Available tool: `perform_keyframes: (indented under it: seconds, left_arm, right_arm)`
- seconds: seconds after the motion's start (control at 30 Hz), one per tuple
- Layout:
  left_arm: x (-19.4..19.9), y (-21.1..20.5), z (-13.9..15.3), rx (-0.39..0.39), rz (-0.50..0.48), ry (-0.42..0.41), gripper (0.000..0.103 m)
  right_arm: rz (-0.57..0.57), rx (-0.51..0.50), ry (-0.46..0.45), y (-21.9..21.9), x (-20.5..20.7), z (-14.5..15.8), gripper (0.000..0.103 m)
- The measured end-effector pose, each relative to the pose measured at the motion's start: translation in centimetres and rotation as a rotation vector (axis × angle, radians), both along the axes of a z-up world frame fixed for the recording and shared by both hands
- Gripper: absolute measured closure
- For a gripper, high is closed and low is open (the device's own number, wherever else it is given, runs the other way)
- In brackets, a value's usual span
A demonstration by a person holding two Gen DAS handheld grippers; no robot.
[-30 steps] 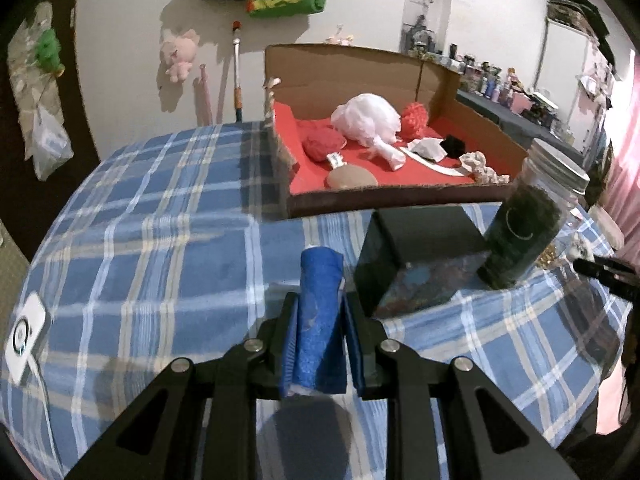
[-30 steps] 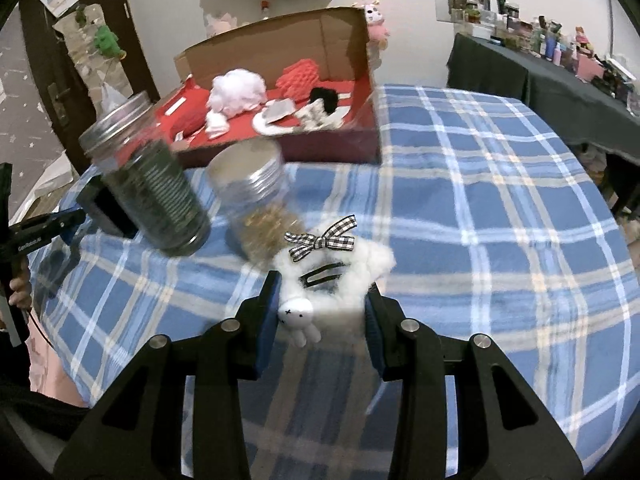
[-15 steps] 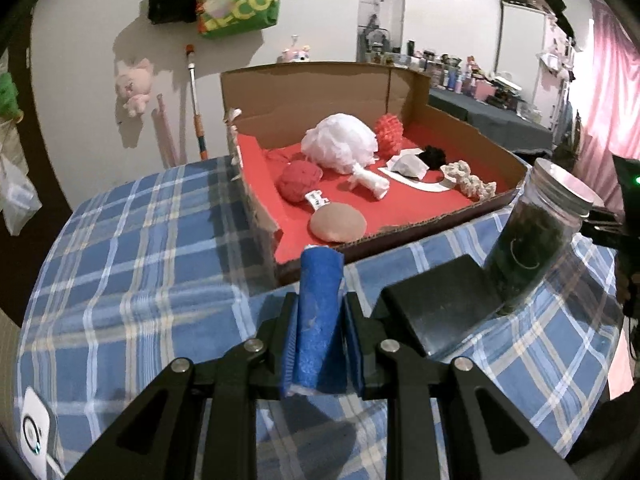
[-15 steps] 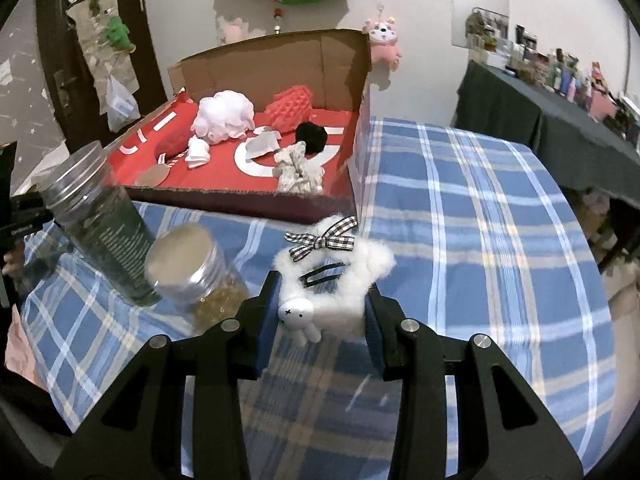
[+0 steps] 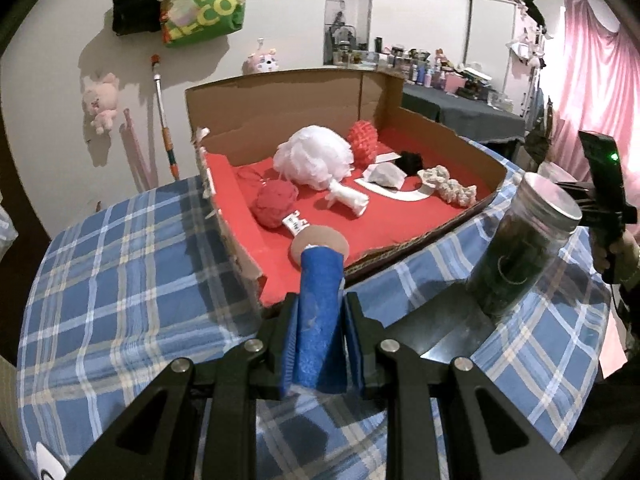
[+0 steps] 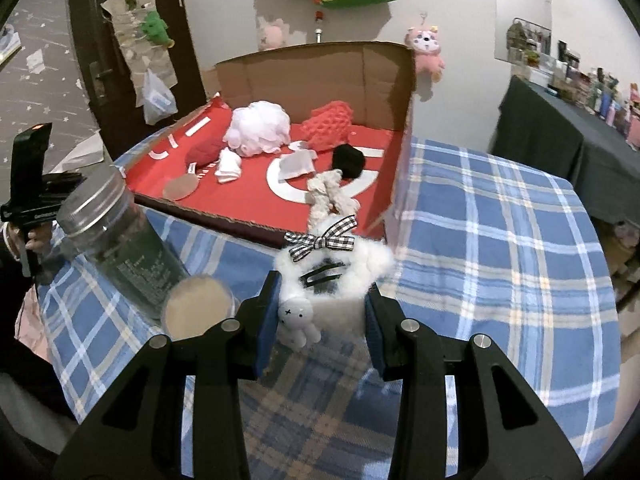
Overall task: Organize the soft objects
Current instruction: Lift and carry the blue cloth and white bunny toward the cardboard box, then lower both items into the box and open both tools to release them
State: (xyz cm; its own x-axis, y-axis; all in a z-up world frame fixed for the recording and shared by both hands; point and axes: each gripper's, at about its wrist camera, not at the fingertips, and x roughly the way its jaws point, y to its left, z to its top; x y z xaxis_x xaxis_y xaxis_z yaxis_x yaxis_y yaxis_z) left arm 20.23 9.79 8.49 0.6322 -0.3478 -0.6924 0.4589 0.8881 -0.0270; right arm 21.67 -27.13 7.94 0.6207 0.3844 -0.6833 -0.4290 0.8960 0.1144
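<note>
My left gripper (image 5: 320, 312) is shut on a rolled blue cloth (image 5: 318, 320) that sticks out toward the near corner of a cardboard box (image 5: 280, 112) with a red floor. In the right wrist view my right gripper (image 6: 320, 304) is shut on a fluffy white hair piece (image 6: 340, 272) with a checked bow, a black clip and a small white figure, held just in front of the same cardboard box (image 6: 320, 76). Inside lie a white mesh puff (image 5: 316, 158), a red yarn ball (image 5: 274, 202), a red knobbly ball (image 5: 362, 142), a black lump (image 5: 412, 162) and a cream scrunchie (image 5: 452, 188).
A jar of dark contents with a metal lid (image 5: 520, 248) stands right of the box on the blue plaid tablecloth (image 5: 120, 280); a dark block (image 5: 436, 320) lies beside it. A second jar (image 6: 198, 312) sits by the right gripper. A side table with bottles (image 6: 580, 128) stands far right.
Both grippers have moved toward the box and a little up with their loads still held. The box now looks nearer and its floor shows more fully in both views.
</note>
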Motion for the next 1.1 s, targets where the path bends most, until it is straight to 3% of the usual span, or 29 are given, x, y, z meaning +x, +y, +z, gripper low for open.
perform_keyframes:
  seconds: [0.3, 0.6, 0.97, 1.1]
  left_arm:
    - [1.8, -2.1, 1.1, -0.002, -0.089, 0.013, 0.08]
    - [4.6, -6.9, 1.7, 0.04, -0.19, 0.059, 0.08]
    - [10.3, -11.8, 0.2, 0.109, -0.211, 0.243, 0.079]
    - [11.5, -12.7, -0.6, 0.147, -0.221, 0.276, 0.079]
  right_arm:
    - [0.087, 0.026, 0.025, 1.2, 2.8, 1.0, 0.067]
    - [0.228, 0.03, 0.102, 5.4, 6.5, 1.8, 0.067]
    - [0.289, -0.009, 0.307, 8.8, 11.7, 0.1, 0.066]
    - [0.299, -0.028, 0.351, 9.3, 12.7, -0.5, 0.066]
